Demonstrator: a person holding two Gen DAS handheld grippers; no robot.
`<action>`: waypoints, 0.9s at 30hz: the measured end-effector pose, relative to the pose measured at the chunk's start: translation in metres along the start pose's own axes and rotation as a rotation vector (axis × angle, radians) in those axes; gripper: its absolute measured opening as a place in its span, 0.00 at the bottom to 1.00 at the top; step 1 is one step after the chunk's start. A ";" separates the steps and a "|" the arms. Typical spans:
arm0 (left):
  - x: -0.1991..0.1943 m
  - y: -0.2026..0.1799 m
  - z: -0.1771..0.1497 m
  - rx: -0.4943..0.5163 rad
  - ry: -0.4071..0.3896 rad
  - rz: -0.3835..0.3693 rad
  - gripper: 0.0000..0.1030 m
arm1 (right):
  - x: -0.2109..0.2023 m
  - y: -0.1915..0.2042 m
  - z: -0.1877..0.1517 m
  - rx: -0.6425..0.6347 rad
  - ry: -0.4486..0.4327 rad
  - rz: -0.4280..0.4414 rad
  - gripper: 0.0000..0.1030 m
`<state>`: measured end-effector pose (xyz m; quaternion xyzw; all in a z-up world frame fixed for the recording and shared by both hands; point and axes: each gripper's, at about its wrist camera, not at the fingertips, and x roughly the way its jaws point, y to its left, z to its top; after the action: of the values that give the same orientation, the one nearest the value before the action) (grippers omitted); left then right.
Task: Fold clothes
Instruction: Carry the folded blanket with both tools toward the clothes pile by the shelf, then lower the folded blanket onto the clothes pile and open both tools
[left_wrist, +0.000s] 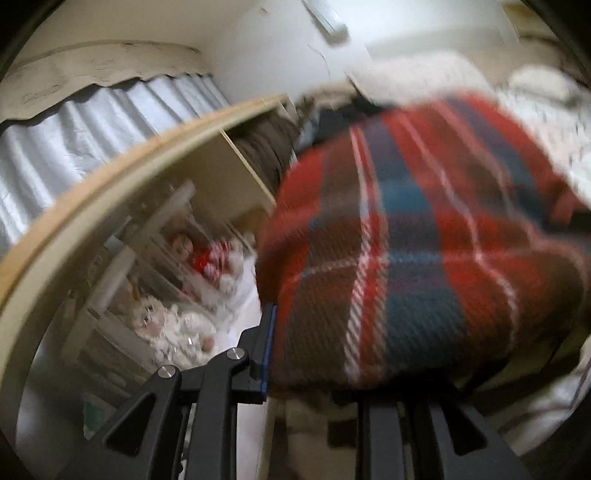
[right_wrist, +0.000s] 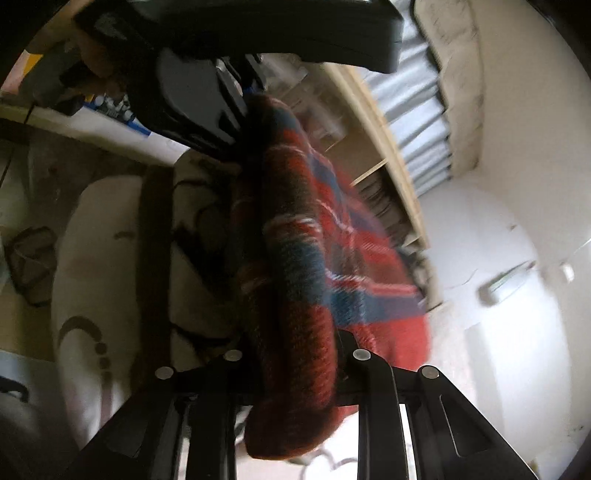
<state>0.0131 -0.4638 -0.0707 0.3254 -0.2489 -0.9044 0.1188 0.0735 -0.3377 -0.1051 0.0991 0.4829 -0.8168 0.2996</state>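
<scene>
A thick red, blue and brown plaid garment (left_wrist: 406, 240) fills the right of the left wrist view, blurred by motion. My left gripper (left_wrist: 295, 354) is shut on the edge of it; only the left finger (left_wrist: 264, 350) shows, the other is hidden under the cloth. In the right wrist view the same plaid garment (right_wrist: 295, 277) hangs folded between my fingers, and my right gripper (right_wrist: 291, 369) is shut on it. The left gripper's black body (right_wrist: 192, 85) shows at the top, holding the far end of the cloth.
A wooden shelf unit (left_wrist: 147, 166) with stored clothes and toys stands to the left. Silver pleated curtains (left_wrist: 92, 122) hang behind it. A white patterned bed cover (right_wrist: 96, 258) lies below. White walls (right_wrist: 498, 240) lie to the right.
</scene>
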 end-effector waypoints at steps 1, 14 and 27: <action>0.002 -0.001 -0.004 0.001 0.009 -0.001 0.22 | 0.002 0.003 -0.003 -0.002 -0.002 0.014 0.25; -0.027 0.054 -0.037 -0.244 0.148 -0.105 0.34 | -0.004 -0.031 -0.016 0.044 -0.077 0.357 0.64; -0.025 0.067 0.095 -0.508 0.097 -0.364 0.59 | 0.007 -0.168 -0.045 0.524 -0.300 0.568 0.77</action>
<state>-0.0258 -0.4757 0.0416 0.3672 0.0534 -0.9276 0.0442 -0.0361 -0.2425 -0.0084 0.1811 0.1631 -0.8022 0.5451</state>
